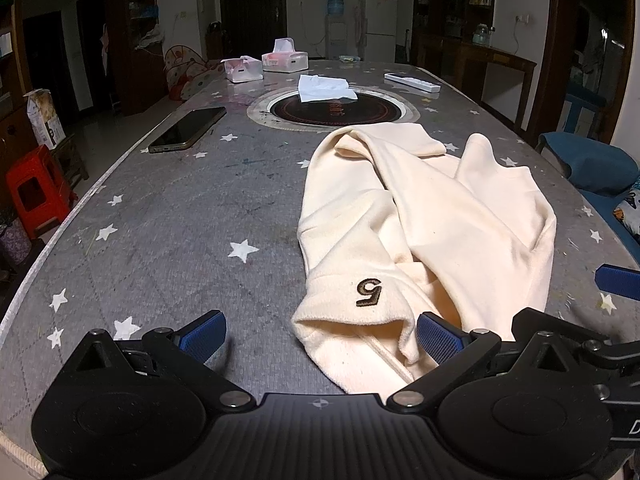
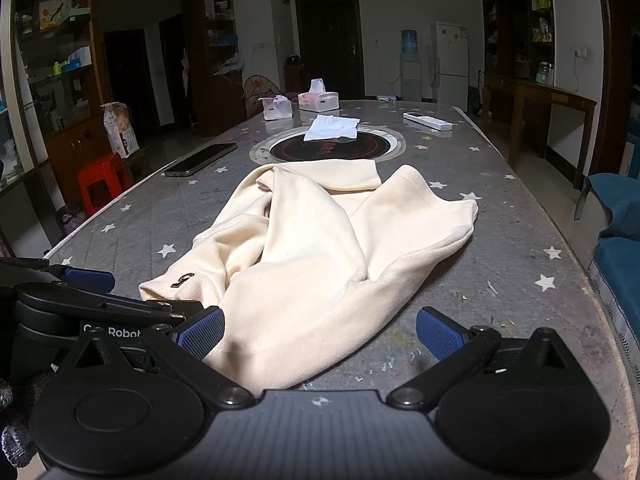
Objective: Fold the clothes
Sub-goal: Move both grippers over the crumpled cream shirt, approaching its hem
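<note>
A cream garment (image 1: 424,220) lies crumpled on the grey star-patterned table (image 1: 180,208), with an embroidered "5" on the cuff (image 1: 368,292) nearest me. My left gripper (image 1: 320,338) is open, its blue pads straddling that cuff end. In the right wrist view the same garment (image 2: 320,248) stretches away from me. My right gripper (image 2: 320,336) is open over the garment's near hem. The left gripper (image 2: 90,280) shows at the left edge of that view.
A phone (image 1: 188,130) lies left of the round inset burner (image 1: 332,110), which has a white tissue (image 1: 324,88) on it. Tissue boxes (image 1: 284,60) and a white remote (image 1: 412,82) sit at the far end. Blue seating (image 2: 616,216) borders the right side.
</note>
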`<act>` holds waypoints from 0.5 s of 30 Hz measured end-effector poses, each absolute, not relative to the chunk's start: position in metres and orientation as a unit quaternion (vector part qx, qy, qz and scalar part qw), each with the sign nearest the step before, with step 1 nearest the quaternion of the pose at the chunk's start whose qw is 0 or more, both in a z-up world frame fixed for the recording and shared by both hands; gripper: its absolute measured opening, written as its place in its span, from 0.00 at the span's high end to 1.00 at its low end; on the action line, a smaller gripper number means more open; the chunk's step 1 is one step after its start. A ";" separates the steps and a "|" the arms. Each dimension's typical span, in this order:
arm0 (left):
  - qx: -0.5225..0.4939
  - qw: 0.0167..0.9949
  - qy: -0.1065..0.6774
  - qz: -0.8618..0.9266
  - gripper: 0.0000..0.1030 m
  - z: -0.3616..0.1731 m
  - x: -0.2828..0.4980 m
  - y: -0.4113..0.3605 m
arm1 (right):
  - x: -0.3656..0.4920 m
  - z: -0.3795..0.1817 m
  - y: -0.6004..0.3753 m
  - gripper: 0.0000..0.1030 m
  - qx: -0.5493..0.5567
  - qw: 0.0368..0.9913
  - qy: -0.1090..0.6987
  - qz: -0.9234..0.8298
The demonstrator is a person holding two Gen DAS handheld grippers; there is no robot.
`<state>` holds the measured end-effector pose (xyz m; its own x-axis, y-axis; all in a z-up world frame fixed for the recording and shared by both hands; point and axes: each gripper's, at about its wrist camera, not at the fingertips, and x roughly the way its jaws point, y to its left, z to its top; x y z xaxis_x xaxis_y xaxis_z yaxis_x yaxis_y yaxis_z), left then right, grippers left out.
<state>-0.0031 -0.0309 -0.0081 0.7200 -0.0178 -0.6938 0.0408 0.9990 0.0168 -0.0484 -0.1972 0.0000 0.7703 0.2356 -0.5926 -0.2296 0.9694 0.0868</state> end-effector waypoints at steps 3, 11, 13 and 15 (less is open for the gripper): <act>0.018 0.927 0.373 -0.019 0.00 -0.007 0.001 -0.031 | -0.046 0.000 -0.197 0.00 0.005 0.941 0.315 0.124; 0.025 0.927 0.373 -0.023 0.00 -0.007 0.016 -0.032 | -0.033 0.000 -0.196 0.00 0.001 0.941 0.315 0.125; 0.027 0.928 0.372 -0.025 0.00 -0.007 0.020 -0.031 | -0.027 0.001 -0.195 0.00 0.001 0.941 0.314 0.124; 0.030 0.928 0.370 -0.026 0.00 -0.006 0.025 -0.031 | -0.022 0.001 -0.194 0.00 -0.002 0.941 0.313 0.126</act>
